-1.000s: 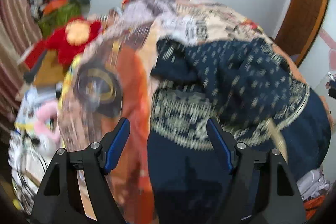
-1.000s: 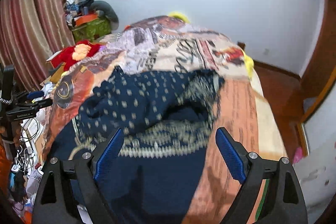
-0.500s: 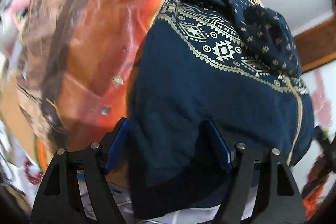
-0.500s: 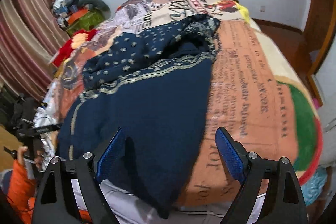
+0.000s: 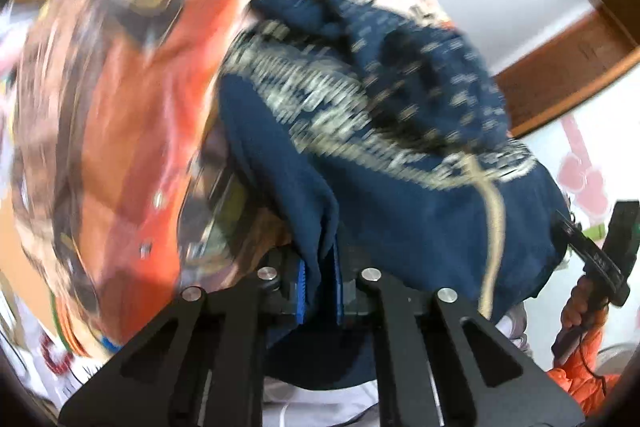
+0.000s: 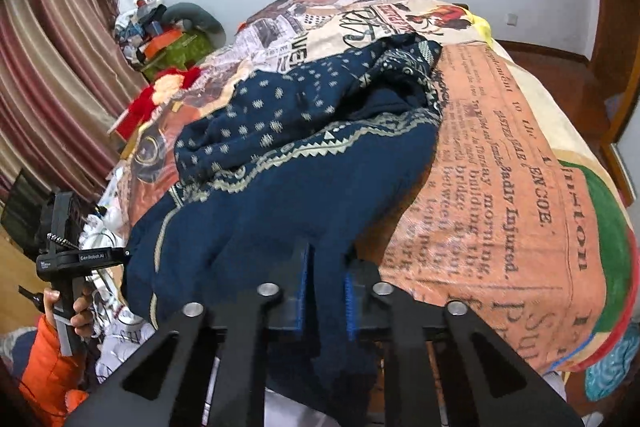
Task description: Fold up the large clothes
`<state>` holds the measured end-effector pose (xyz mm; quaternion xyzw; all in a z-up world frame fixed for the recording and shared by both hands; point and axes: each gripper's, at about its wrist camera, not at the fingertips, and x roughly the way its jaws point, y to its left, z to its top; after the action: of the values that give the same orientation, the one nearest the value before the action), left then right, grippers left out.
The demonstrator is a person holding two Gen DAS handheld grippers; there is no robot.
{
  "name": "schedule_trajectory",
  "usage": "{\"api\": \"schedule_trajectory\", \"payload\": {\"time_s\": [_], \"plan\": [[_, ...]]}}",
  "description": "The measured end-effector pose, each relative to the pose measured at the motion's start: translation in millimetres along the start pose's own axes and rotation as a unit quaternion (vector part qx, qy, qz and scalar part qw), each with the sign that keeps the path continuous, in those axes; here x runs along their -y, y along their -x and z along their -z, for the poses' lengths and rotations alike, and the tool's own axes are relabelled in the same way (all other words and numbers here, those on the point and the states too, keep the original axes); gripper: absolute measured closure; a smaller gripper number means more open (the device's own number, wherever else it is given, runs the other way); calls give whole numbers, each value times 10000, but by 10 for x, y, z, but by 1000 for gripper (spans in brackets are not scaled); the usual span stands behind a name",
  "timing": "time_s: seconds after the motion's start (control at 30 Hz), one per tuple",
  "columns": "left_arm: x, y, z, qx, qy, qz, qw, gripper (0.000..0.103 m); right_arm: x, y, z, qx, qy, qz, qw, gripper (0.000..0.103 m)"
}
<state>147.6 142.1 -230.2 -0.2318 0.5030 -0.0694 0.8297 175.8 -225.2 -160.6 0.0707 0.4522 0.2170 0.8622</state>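
Navy knitted garment with cream patterned bands (image 6: 280, 195) lies crumpled on bed, near hem hanging over its edge. Soft, limp, probably bulky; best taken at hem corners. Left hand-held gripper (image 5: 319, 283) and right hand-held gripper (image 6: 325, 301) both clamped on that hem. Printed newspaper-pattern blanket (image 6: 520, 211) beneath; cluttered bedroom, striped curtain (image 6: 52, 67).

We see a matt navy knitted-looking cloth garment (image 6: 280, 195) with pale woven trim, lying on a soft, faintly glossy printed blanket (image 6: 500, 187), clamped by matt black grippers with ribbed blue pads (image 6: 349, 307).
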Motion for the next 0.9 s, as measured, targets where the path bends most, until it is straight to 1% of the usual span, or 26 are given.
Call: {"api": "schedule_trajectory", "payload": {"time_s": [0.1,0.17,0.23,0.3,0.37,0.43,0.5,0.6,0.63,0.67,0.73,0.8,0.9], "plan": [[311,214,-249,411,-455,-26,9981,96,-30,53,-113,215,114,-81,9997,96],[465,351,-439,700,-625,86,9956,96,-32,97,-253,369,160,-189,9990,96],[634,512,-631,1031,-783,216,9914,96,-18,124,-405,517,187,-246,9982,97],[772,613,-830,1357,-928,183,9862,96,3,150,-601,745,205,-254,9967,97],[826,626,-1013,1542,-945,133,9834,96,36,148,-801,905,202,-264,9953,97],[797,624,-1186,1701,-861,-20,9817,96,79,93,-1001,1044,220,-188,9941,97],[712,543,-1347,1774,-702,-238,9813,96,139,8,-1159,1090,204,-101,9938,97],[477,373,-1449,1744,-434,-595,9819,96,280,-183,-1365,1044,98,-4,9945,97],[366,237,-1492,1647,-337,-839,9822,96,326,-259,-1415,1004,88,47,9949,97],[293,117,-1506,1542,-301,-951,9830,96,375,-377,-1471,925,85,120,9956,97],[133,-167,-1498,1235,-170,-1039,9868,96,456,-596,-1540,730,21,135,9972,97],[19,-447,-1454,943,-124,-1201,9882,96,527,-814,-1573,485,-73,139,9987,97],[-98,-827,-1396,541,-122,-1297,9900,96,603,-1169,-1609,43,-121,251,9996,97]]}}
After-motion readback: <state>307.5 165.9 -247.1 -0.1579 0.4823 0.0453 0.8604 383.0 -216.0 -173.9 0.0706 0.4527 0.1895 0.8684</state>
